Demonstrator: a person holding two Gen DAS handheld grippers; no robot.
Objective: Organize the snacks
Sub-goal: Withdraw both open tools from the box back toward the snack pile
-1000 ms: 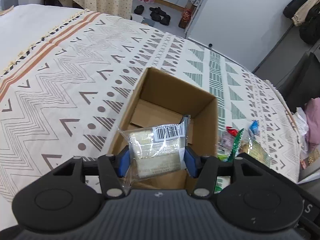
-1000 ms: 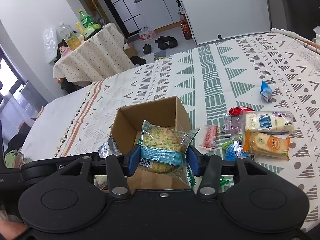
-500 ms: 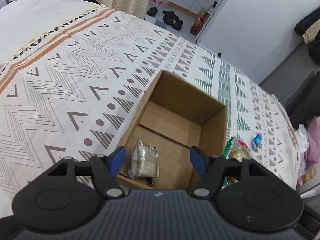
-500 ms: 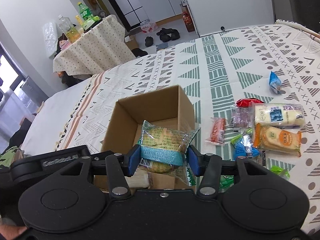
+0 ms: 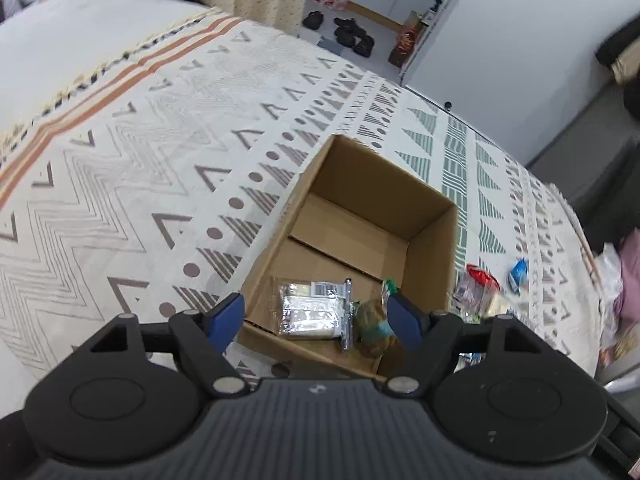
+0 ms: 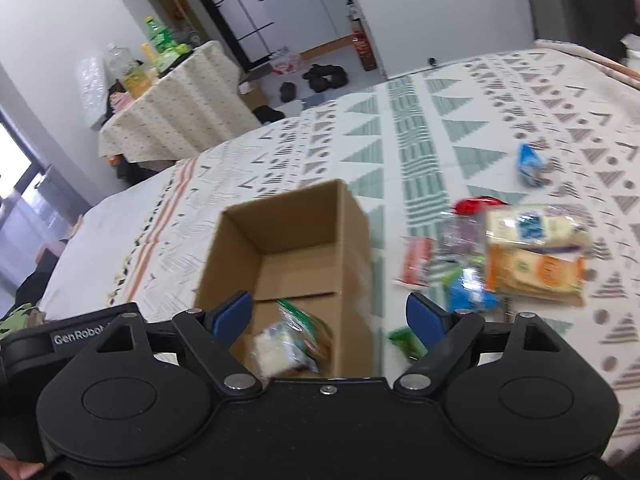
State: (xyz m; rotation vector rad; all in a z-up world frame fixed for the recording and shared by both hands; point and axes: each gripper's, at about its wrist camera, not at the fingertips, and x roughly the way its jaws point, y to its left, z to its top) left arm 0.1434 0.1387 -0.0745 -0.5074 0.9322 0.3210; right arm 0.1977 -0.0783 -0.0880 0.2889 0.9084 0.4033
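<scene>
An open cardboard box (image 5: pixel 432 236) (image 6: pixel 348 236) stands on the patterned bedspread. Inside it lie a clear packet with a barcode (image 5: pixel 310 310) and a green snack pack with a blue band (image 5: pixel 374 326) (image 6: pixel 298 344). My left gripper (image 5: pixel 318 318) is open and empty above the box's near edge. My right gripper (image 6: pixel 330 318) is open and empty above the box's near right corner. More snack packets lie on the bed right of the box: a white-and-blue pack (image 6: pixel 536 226), an orange pack (image 6: pixel 536 270), a red stick pack (image 6: pixel 416 260) and a small blue pack (image 6: pixel 530 164).
The bedspread (image 5: pixel 160 160) extends far to the left of the box. A cloth-covered table with bottles (image 6: pixel 176 96) stands beyond the bed. Shoes (image 6: pixel 324 76) lie on the floor by a white door. Clothes (image 5: pixel 628 276) lie off the bed's right edge.
My right gripper opened and the green snack pack dropped into the box beside the clear packet. My left gripper, opened earlier, stayed open and rose slightly.
</scene>
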